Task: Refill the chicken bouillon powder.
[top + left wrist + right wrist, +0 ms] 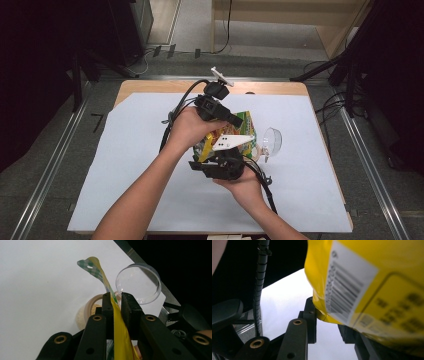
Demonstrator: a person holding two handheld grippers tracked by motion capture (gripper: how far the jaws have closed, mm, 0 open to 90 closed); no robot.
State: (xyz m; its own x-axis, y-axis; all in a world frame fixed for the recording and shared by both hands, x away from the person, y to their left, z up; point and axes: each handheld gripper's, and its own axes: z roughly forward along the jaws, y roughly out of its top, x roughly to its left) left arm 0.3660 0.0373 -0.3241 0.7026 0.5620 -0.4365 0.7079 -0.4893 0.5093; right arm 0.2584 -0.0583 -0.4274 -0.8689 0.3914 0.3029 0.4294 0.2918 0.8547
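A yellow and green snack bag [244,124] is held up between both grippers over the middle of the white sheet. My left gripper [237,122], in the hand at the top, is shut on the bag's thin upper edge. In the left gripper view, the yellow film [120,332] runs up between the closed left gripper [116,298]. My right gripper [207,153], held from below, pinches the bag's lower corner. In the right gripper view, the bag [362,277], with its barcode, sits in the right gripper [327,317]. Under the bag stands a beige bowl [86,312] with pale grainy contents.
A clear round plastic dish [271,140] lies on the sheet to the right of the bag, and it sits beside the bowl in the left gripper view [138,283]. White paper [135,165] covers the wooden table. Dark stands and cables surround the table.
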